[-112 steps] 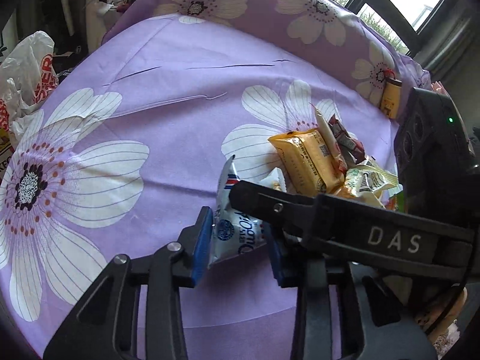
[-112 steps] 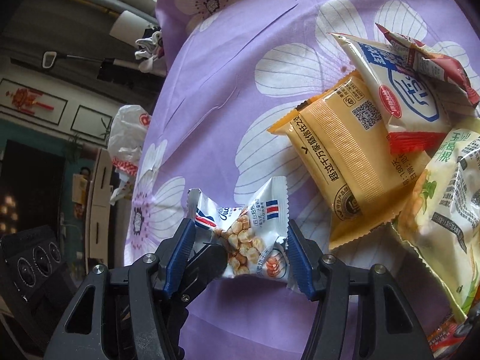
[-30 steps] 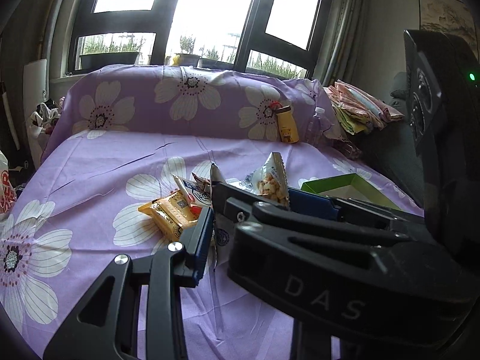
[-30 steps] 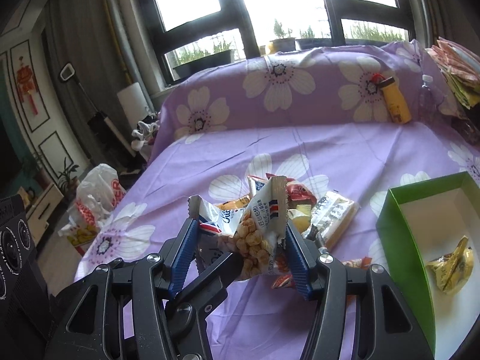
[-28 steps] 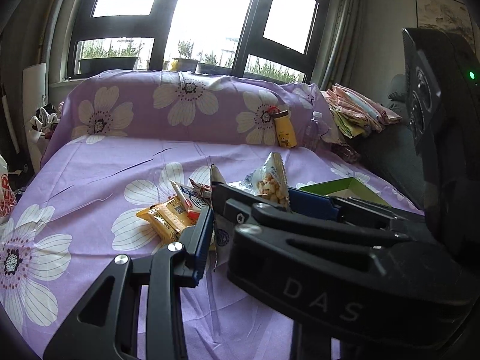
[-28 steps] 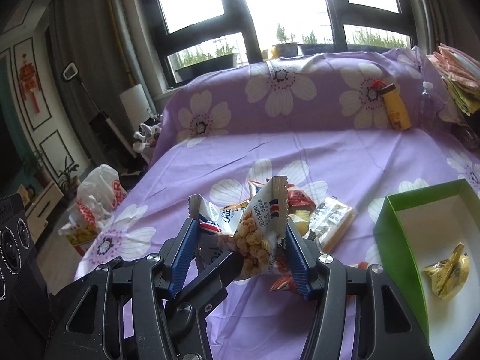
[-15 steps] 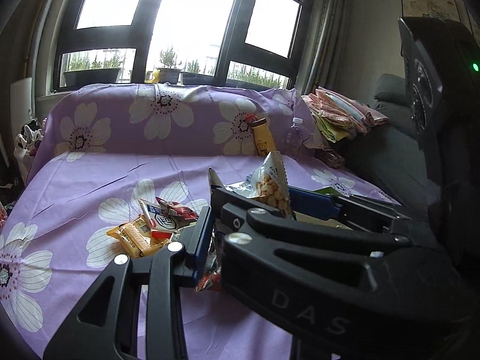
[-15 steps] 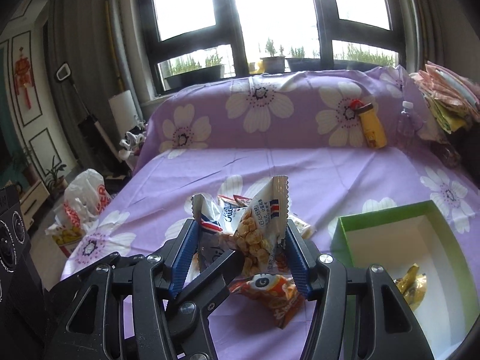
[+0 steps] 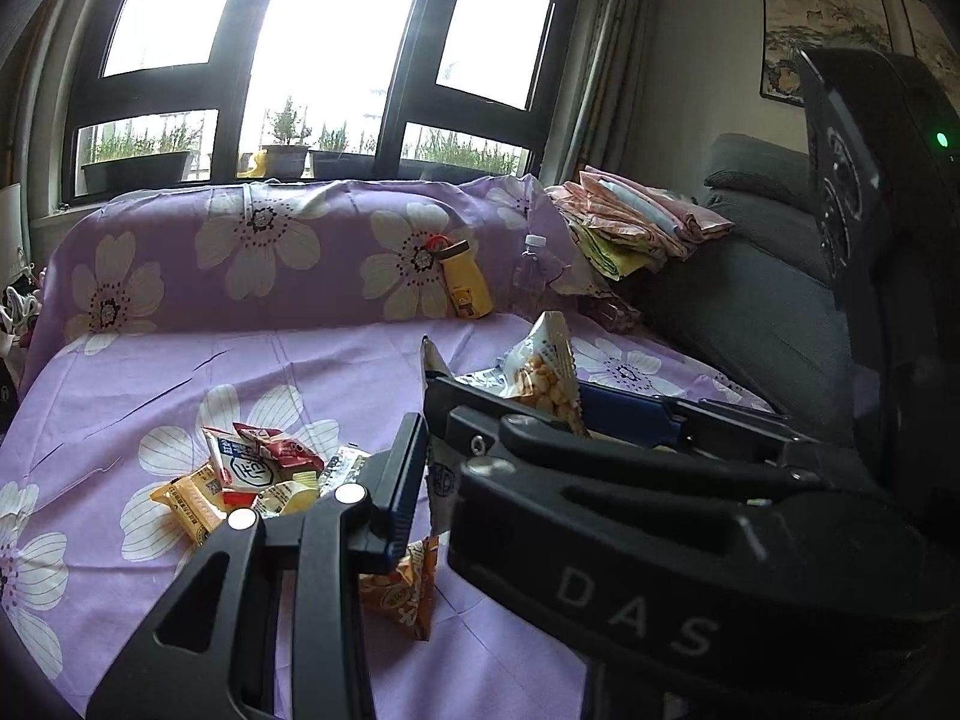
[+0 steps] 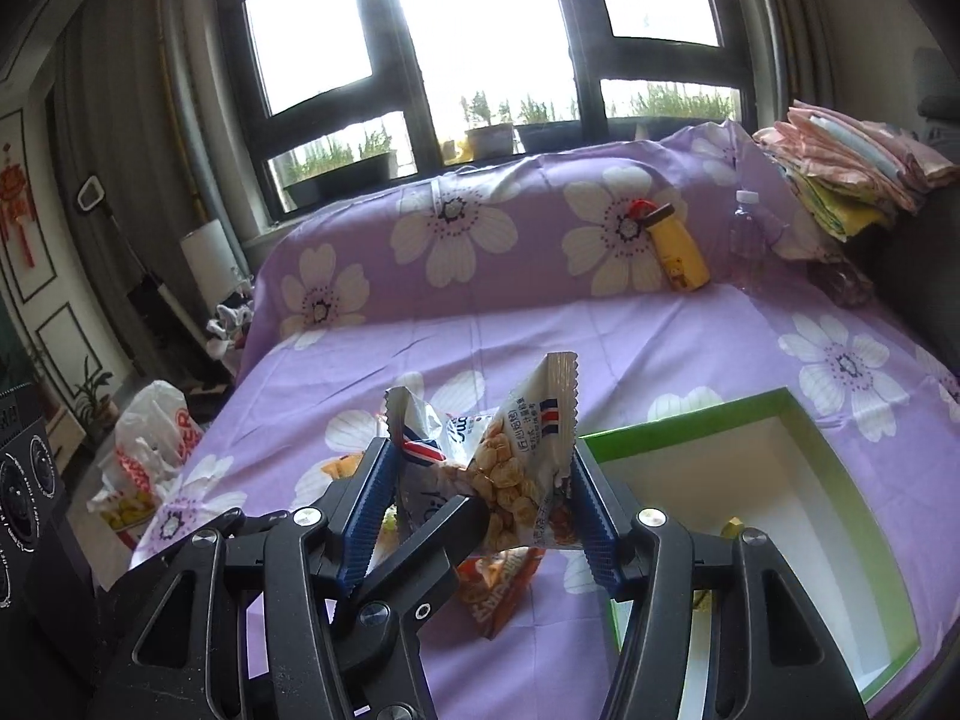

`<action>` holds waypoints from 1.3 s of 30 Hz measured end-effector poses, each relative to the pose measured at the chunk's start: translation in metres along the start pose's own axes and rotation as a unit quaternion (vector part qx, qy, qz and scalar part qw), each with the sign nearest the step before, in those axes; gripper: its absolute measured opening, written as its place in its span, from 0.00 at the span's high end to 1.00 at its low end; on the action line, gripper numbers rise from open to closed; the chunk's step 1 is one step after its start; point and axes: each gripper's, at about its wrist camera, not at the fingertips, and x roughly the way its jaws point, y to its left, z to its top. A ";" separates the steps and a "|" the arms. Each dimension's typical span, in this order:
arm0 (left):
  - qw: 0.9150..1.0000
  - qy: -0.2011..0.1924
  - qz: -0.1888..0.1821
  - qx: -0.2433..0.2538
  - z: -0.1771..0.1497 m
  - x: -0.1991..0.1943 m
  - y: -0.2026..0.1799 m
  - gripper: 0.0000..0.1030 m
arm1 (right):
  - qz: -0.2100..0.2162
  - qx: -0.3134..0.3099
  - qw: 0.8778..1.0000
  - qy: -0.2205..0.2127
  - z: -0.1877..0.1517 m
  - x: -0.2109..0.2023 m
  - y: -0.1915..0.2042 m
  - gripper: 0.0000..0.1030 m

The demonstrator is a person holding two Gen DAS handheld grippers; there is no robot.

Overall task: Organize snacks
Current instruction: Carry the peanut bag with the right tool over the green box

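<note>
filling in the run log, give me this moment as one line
stage: carry to box | right gripper: shut on peanut snack packet | left gripper: shut on same packet's edge | green box: open, one wrapped snack inside | snack pile: on purple sheet

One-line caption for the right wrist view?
Both claws, right and left, pinch a snack bag above the purple sheet beside a green box.

Purple floral bed (image 10: 540, 336): snack packets (image 9: 240, 474), green box (image 10: 840, 480)
</note>
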 end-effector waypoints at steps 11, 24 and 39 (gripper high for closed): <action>0.999 0.024 -0.031 0.015 0.007 0.024 -0.023 0.67 | -0.021 0.036 0.999 0.004 0.003 -0.005 -0.034 0.42; 0.995 0.071 -0.063 0.019 0.007 0.061 -0.045 0.67 | -0.042 0.095 0.994 0.032 0.002 0.002 -0.081 0.42; 0.990 0.113 -0.077 0.022 0.003 0.089 -0.054 0.66 | -0.048 0.134 0.988 0.060 -0.005 0.014 -0.109 0.42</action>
